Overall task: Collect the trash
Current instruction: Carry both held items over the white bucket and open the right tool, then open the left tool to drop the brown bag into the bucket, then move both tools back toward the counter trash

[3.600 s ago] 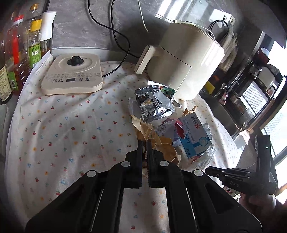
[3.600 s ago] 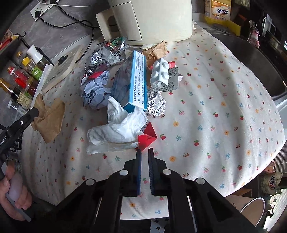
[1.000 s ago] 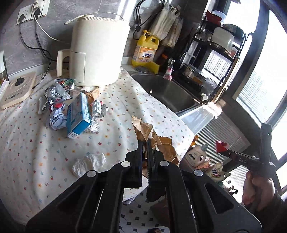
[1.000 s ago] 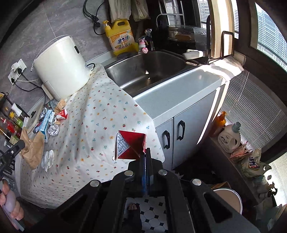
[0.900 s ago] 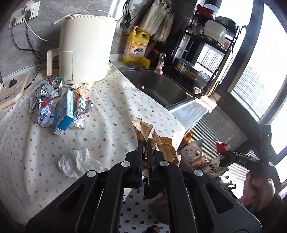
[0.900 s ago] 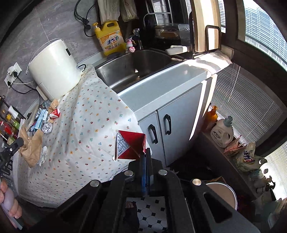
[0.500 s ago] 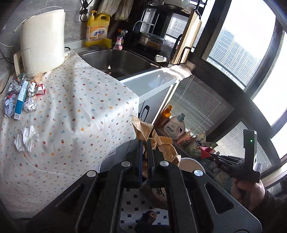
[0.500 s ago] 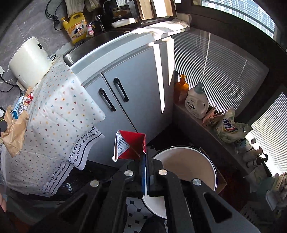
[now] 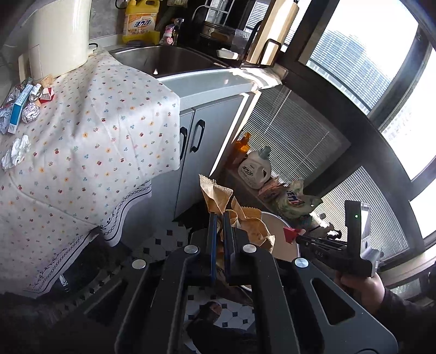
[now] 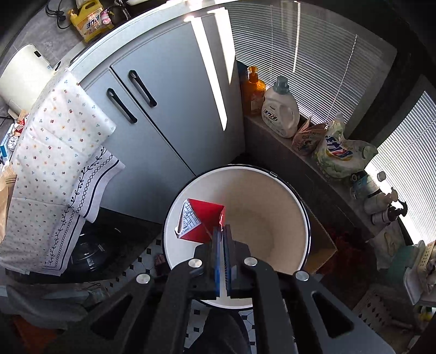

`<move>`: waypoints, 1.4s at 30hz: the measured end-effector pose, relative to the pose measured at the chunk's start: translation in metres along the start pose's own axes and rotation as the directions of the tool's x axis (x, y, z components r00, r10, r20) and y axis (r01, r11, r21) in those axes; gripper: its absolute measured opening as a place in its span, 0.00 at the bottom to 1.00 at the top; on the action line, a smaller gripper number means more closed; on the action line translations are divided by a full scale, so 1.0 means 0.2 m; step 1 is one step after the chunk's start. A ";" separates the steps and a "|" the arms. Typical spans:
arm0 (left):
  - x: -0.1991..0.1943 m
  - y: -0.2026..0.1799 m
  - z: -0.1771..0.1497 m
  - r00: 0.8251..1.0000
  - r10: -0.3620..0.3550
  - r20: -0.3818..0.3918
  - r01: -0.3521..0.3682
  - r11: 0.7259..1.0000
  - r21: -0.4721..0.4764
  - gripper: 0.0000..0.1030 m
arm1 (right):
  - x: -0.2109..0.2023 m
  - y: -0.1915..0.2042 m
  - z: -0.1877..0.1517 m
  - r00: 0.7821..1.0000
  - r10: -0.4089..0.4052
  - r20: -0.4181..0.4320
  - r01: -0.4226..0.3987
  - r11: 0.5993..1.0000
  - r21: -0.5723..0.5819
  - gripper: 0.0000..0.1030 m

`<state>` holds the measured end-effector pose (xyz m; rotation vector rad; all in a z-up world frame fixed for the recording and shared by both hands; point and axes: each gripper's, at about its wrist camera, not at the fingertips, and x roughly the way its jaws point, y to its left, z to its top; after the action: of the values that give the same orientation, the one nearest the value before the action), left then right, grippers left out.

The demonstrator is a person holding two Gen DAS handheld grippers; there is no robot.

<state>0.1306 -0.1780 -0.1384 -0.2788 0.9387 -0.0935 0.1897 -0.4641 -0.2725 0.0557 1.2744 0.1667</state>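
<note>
Here the bench (image 9: 207, 84) runs along the left under a flower-print cloth (image 9: 90, 141) that hangs over its front edge, and the trash left on it sits at the far left: a blue box (image 9: 17, 112), foil balls (image 9: 30, 114), a small red-and-white carton (image 9: 46, 95) and, nearer, a crumpled white tissue (image 9: 16, 149). Behind them stands a cream-coloured appliance (image 9: 58, 35), then a yellow detergent jug (image 9: 140, 20) and a steel sink (image 9: 163, 58). Below the bench are grey cabinet doors (image 10: 169, 109) with black handles, and the floor (image 9: 166, 239) is white tile with small black diamonds. The left claw (image 9: 220, 217) is closed on a crumpled brown paper bag (image 9: 234, 215), held in the air above the floor just left of the bin. The right claw (image 10: 223, 230) is pinched tight on a red paper carton (image 10: 203, 220), which hangs over the open mouth of a round white bin (image 10: 278, 217) with a dark rim; the bin's inside shows only bare cream wall. To the right, a low ledge (image 10: 283, 155) under slatted blinds (image 10: 299, 62) carries an orange pump bottle (image 10: 254, 89), a white laundry jug (image 10: 280, 111), a small printed carton (image 10: 309, 137) and a soft refill pouch (image 10: 340, 149).
</note>
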 end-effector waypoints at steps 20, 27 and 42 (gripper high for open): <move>0.30 -0.18 -0.01 0.990 -0.101 -0.104 0.109 0.991 0.073 0.05 | -0.27 -0.23 -0.07 0.994 -0.004 0.105 -0.011 0.990 0.142 0.43; 0.57 -0.37 -0.06 0.959 -0.177 -0.222 0.210 0.968 0.137 0.05 | -0.48 -0.37 -0.19 0.987 -0.053 0.153 0.016 0.973 0.231 0.43; 0.63 -0.42 -0.02 0.948 -0.237 -0.212 0.257 0.963 0.075 0.67 | -0.60 -0.38 -0.21 0.979 -0.060 0.193 0.014 0.972 0.233 0.52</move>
<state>0.2057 -0.2846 -0.2165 -0.2951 1.0933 -0.4066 0.1223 -0.5599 -0.1819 0.2420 1.0891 -0.0204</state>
